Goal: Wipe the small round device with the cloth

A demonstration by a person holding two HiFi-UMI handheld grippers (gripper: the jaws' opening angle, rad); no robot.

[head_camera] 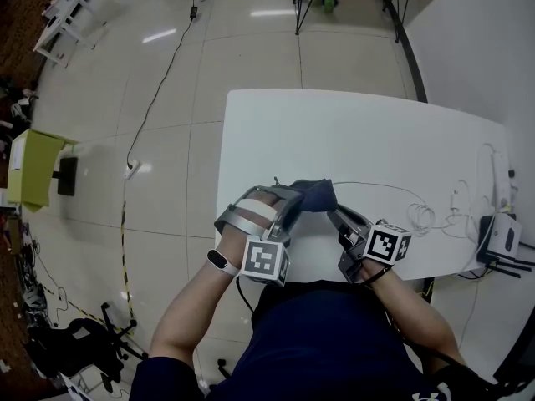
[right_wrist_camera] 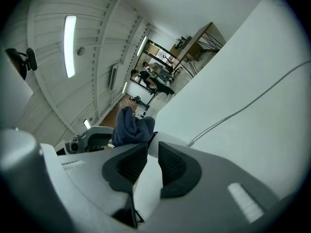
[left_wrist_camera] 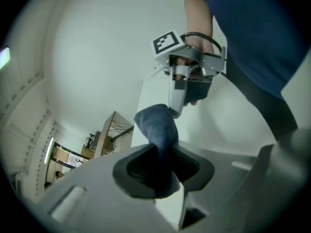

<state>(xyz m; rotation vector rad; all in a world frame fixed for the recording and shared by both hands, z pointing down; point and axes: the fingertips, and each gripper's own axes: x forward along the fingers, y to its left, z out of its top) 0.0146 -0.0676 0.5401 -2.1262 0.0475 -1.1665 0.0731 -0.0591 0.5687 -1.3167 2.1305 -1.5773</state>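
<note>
A white table (head_camera: 359,132) stands on a pale tiled floor (head_camera: 167,98), and the 2 grippers meet above its near edge. The left gripper (left_wrist_camera: 158,171) is clamped on a bunched dark blue cloth (left_wrist_camera: 155,125). The right gripper (right_wrist_camera: 151,161) pinches the small white device (right_wrist_camera: 156,148), its tip touching the cloth. A thin cable (right_wrist_camera: 243,106) trails from it across the table.
</note>
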